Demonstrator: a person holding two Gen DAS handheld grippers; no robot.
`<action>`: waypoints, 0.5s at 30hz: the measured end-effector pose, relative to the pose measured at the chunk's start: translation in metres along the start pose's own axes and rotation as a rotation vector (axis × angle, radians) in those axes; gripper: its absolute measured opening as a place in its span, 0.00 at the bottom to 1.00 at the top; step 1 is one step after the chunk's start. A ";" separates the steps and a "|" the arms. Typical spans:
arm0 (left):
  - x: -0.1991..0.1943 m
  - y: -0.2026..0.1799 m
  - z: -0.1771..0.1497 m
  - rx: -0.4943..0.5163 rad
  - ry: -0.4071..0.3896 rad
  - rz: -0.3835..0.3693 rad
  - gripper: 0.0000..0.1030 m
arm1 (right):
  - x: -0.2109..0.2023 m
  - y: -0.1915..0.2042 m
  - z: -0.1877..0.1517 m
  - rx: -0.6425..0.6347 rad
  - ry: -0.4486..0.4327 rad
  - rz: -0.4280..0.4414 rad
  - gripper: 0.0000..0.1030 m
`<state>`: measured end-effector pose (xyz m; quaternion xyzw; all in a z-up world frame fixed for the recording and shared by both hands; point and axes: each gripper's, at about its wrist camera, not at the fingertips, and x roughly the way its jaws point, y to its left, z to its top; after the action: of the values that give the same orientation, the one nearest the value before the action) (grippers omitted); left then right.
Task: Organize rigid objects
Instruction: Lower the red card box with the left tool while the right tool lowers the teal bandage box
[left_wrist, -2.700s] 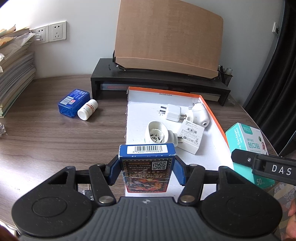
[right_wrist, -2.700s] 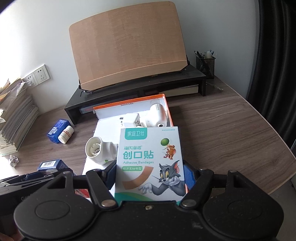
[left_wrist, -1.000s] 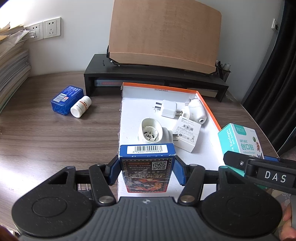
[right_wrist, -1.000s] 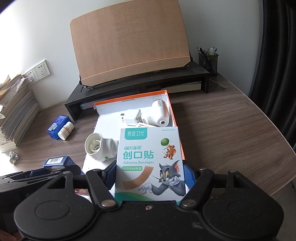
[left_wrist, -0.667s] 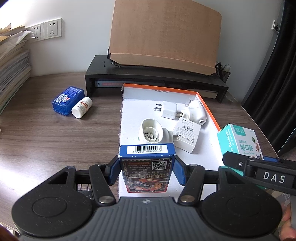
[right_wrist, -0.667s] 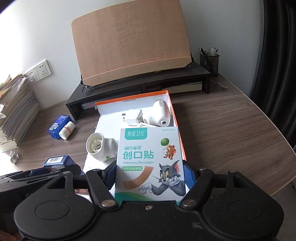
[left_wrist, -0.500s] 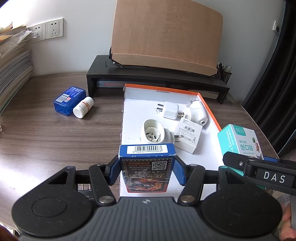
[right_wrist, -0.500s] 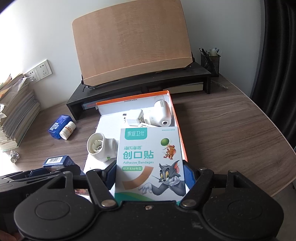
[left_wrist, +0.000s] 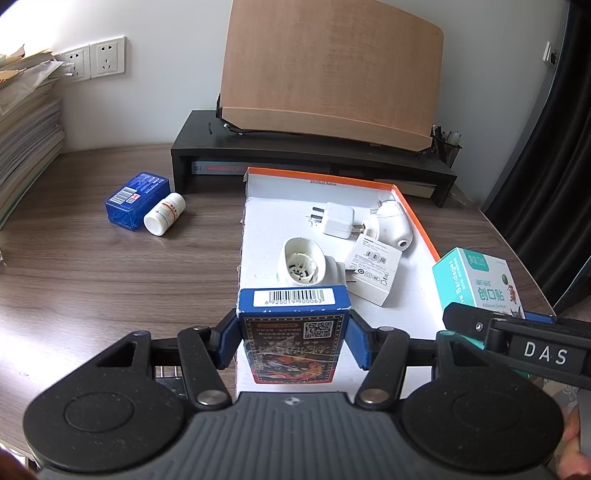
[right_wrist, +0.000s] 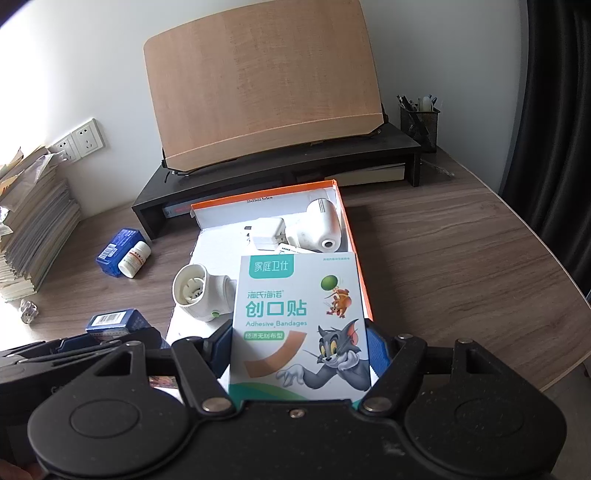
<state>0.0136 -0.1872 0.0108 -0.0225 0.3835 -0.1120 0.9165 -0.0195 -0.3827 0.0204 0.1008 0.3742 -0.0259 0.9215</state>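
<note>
The left tongs (left_wrist: 293, 341) are clamped on a blue card box (left_wrist: 293, 325), barcode end up, held over the near left edge of the orange-rimmed tray (left_wrist: 421, 225). The right tongs (right_wrist: 299, 354) are clamped on a flat teal bandage box (right_wrist: 299, 317), upright over the tray's near right edge. The likely trouble is crowding: the two tongs hang close together, so lowering both at once could knock them or push the round white plug-in device (left_wrist: 303, 264) and the white adapter box (left_wrist: 373, 275) already lying inside. The thin bandage box may also topple if released on edge. A blue case (left_wrist: 137, 201) and pill bottle (left_wrist: 164, 214) wait on the tabletop (left_wrist: 110, 280), far left.
</note>
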 end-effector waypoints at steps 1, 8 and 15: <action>0.000 0.000 0.000 0.000 0.000 0.000 0.57 | 0.000 0.000 0.000 0.000 0.000 0.001 0.81; 0.000 0.000 0.000 -0.003 0.001 0.001 0.57 | 0.001 0.000 0.000 -0.003 0.002 0.002 0.81; 0.001 0.000 0.001 -0.006 0.002 0.003 0.57 | 0.003 0.001 0.001 -0.007 0.005 0.003 0.82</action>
<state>0.0152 -0.1871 0.0102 -0.0244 0.3849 -0.1095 0.9161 -0.0165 -0.3817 0.0192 0.0979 0.3765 -0.0230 0.9209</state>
